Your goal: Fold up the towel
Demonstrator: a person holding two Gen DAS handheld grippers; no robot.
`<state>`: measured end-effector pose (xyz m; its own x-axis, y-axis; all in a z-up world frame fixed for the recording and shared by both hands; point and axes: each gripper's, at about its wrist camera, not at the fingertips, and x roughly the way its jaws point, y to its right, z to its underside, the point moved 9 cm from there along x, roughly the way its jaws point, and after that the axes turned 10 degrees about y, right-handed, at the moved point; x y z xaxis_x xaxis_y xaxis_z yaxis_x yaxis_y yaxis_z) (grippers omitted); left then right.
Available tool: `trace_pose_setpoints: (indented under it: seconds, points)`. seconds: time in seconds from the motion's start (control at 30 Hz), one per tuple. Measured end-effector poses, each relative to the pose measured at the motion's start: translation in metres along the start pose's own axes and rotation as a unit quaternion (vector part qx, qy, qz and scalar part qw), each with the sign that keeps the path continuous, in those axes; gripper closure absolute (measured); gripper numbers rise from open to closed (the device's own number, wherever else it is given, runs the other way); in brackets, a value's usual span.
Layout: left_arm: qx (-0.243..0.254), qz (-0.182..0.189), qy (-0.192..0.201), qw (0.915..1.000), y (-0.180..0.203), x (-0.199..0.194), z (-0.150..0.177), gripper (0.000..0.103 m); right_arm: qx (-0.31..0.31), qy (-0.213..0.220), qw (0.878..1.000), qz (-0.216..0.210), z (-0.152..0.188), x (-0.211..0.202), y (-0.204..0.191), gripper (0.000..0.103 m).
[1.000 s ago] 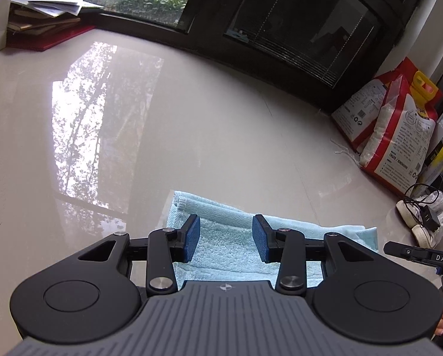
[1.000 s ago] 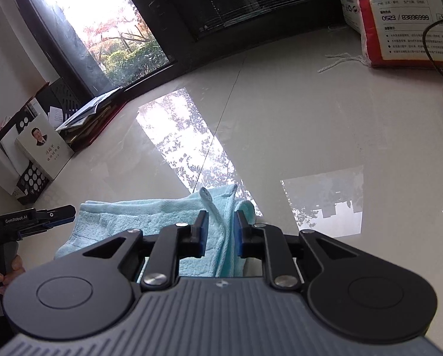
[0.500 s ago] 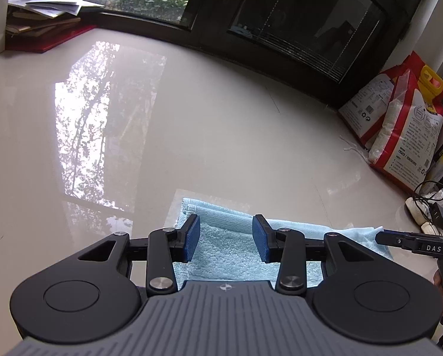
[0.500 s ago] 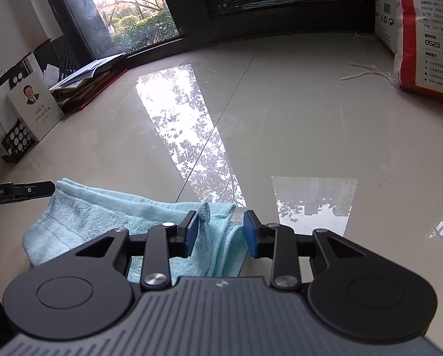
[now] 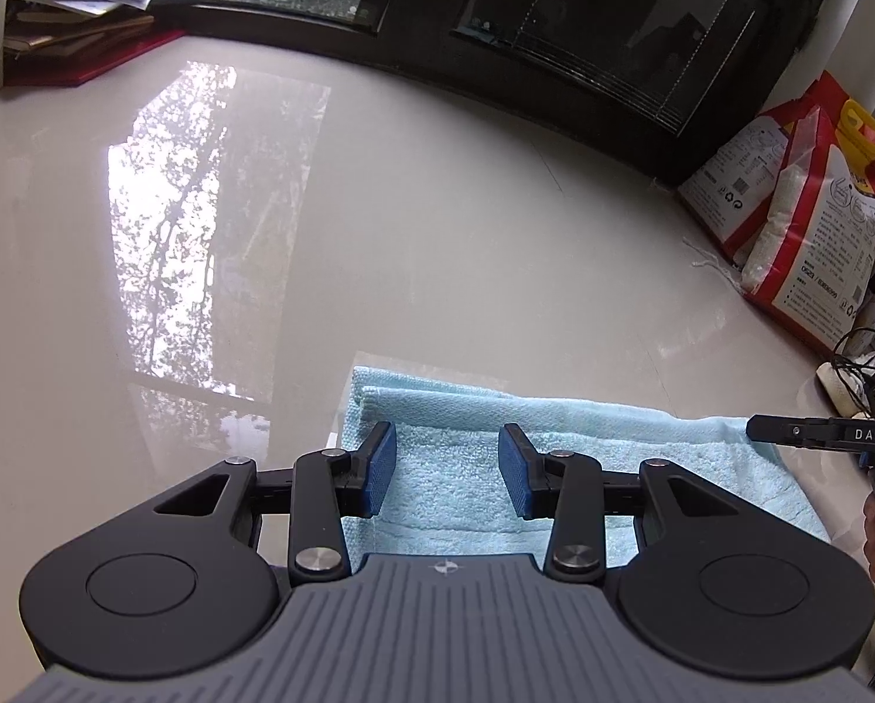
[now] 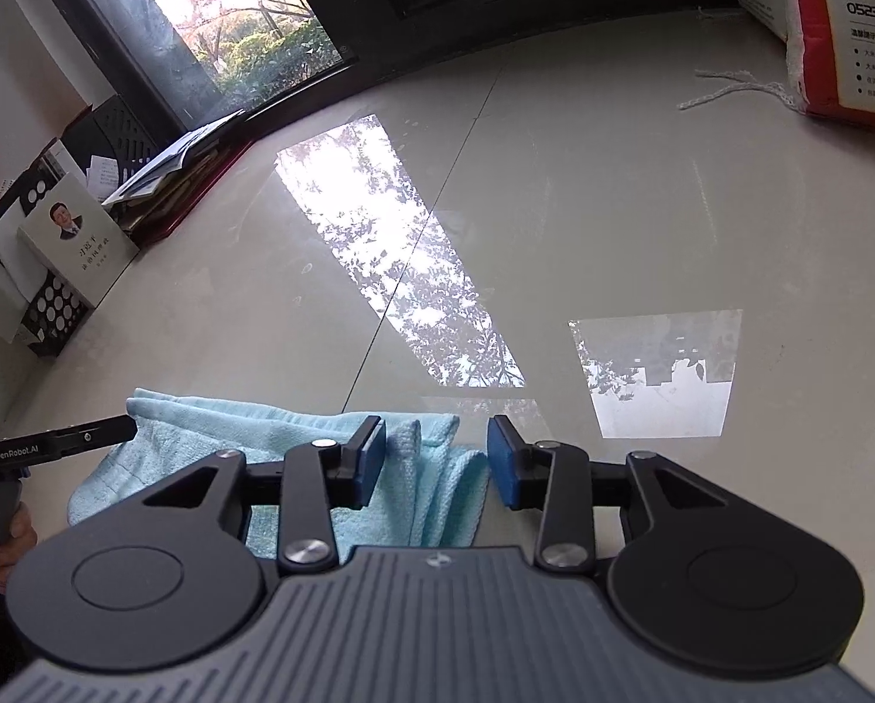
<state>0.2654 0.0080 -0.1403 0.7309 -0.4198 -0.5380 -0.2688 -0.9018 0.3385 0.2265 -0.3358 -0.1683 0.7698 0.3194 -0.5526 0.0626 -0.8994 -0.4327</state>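
A light blue towel (image 5: pixel 554 439) lies folded in a long strip on the glossy beige floor. My left gripper (image 5: pixel 446 468) is open over the towel's left end, with nothing between its blue pads. In the right wrist view the towel (image 6: pixel 262 433) stretches to the left and its bunched right end sits between the pads. My right gripper (image 6: pixel 436 460) is open around that end without gripping it. The right gripper's tip shows in the left wrist view (image 5: pixel 818 430), and the left gripper's tip shows in the right wrist view (image 6: pixel 57 439).
Red and white rice bags (image 5: pixel 806 205) and a power strip with cables (image 5: pixel 859 386) stand at the right. Books and papers (image 6: pixel 162 176) are stacked at the far left by the window. A loose string (image 6: pixel 730 91) lies near the bag.
My right gripper has opened and let go of the towel's right end. My left gripper stayed open and rose slightly over the left end.
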Motion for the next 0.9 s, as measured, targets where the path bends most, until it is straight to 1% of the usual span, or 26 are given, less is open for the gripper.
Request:
trace_pose_setpoints:
  seconds: [0.1, 0.17, 0.27, 0.37, 0.43, 0.67, 0.9]
  points:
    - [0.001, 0.0, 0.0, 1.0, -0.001, 0.0, 0.001, 0.061, 0.006, 0.001, 1.0, -0.009, -0.001, 0.003, -0.002, 0.062]
    - [0.001, 0.0, 0.0, 1.0, -0.002, -0.001, 0.001, 0.061, 0.004, 0.004, 1.0, -0.01, -0.002, 0.004, -0.004, 0.066]
    - [0.0, 0.0, 0.0, 1.0, -0.002, -0.001, 0.001, 0.061, -0.002, 0.013, 1.0, -0.015, -0.005, 0.001, -0.007, 0.078]
    - [0.001, 0.0, 0.0, 1.0, -0.001, 0.0, 0.001, 0.061, -0.016, 0.017, 1.0, -0.016, -0.007, -0.001, -0.01, 0.083]
    - [0.0, 0.0, 0.0, 1.0, -0.001, 0.0, 0.001, 0.061, -0.021, 0.018, 0.999, -0.017, -0.008, -0.003, -0.011, 0.09]
    - [-0.001, 0.002, 0.001, 1.0, -0.001, 0.001, 0.001, 0.061, -0.033, 0.02, 0.999, -0.024, -0.011, -0.014, -0.018, 0.093]
    - [-0.002, 0.002, 0.002, 1.0, -0.001, 0.0, 0.001, 0.061, -0.025, 0.031, 0.999, -0.019, -0.014, -0.026, -0.02, 0.093]
